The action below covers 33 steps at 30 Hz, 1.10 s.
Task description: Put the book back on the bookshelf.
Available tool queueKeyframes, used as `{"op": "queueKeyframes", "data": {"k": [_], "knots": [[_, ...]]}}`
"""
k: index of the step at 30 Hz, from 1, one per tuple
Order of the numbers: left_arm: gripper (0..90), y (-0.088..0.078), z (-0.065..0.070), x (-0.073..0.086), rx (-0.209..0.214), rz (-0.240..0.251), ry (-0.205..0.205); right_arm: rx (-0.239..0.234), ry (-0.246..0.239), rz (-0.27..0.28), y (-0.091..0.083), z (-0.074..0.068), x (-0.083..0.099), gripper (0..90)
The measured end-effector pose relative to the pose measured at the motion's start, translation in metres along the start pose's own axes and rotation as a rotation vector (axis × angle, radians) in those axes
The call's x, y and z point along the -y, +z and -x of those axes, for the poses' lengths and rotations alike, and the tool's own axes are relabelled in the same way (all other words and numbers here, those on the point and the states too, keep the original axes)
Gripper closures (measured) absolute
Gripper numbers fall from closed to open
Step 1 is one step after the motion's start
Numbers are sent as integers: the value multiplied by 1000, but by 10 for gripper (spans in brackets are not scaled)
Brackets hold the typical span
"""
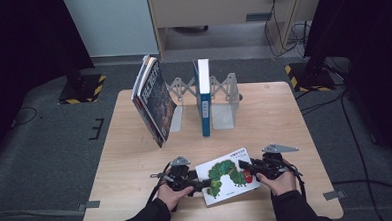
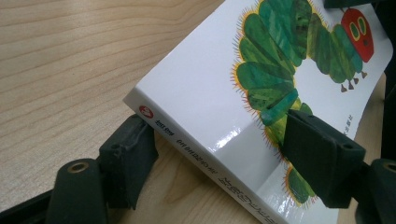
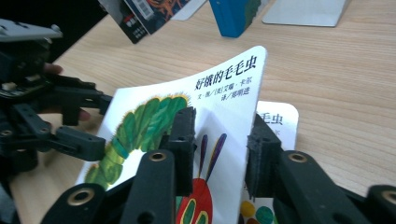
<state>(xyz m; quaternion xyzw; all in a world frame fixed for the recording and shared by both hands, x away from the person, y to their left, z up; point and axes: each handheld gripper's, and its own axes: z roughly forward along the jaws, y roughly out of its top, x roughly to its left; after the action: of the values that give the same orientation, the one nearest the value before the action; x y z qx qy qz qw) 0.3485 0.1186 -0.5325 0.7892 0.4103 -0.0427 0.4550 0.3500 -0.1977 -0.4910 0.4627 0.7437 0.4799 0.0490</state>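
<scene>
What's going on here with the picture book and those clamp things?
A person at a wooden table works a two-jaw gripper in each hand on a caterpillar picture book. The left gripper straddles the spine end, one jaw on the cover and one beside the spine. The right gripper has the front cover between its jaws and has lifted it, so the book is partly open. Farther back, a dark book leans and a blue book stands upright in a metal book rack.

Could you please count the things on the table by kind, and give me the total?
Books: 4, namely the caterpillar book, the blue book and two leaning books
Metal bookends: 2
Grippers: 2, the left gripper and the right gripper
Total: 8
</scene>
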Motion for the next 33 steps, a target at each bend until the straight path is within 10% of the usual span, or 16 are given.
{"op": "queueKeyframes", "data": {"k": [13, 33], "knots": [[278, 1, 2, 1, -24, 7, 27, 141, -76, -68, 10, 1, 6, 459], [292, 3, 2, 1, -3, 7, 23, 162, -6, -162, 21, 12, 18, 357]]}}
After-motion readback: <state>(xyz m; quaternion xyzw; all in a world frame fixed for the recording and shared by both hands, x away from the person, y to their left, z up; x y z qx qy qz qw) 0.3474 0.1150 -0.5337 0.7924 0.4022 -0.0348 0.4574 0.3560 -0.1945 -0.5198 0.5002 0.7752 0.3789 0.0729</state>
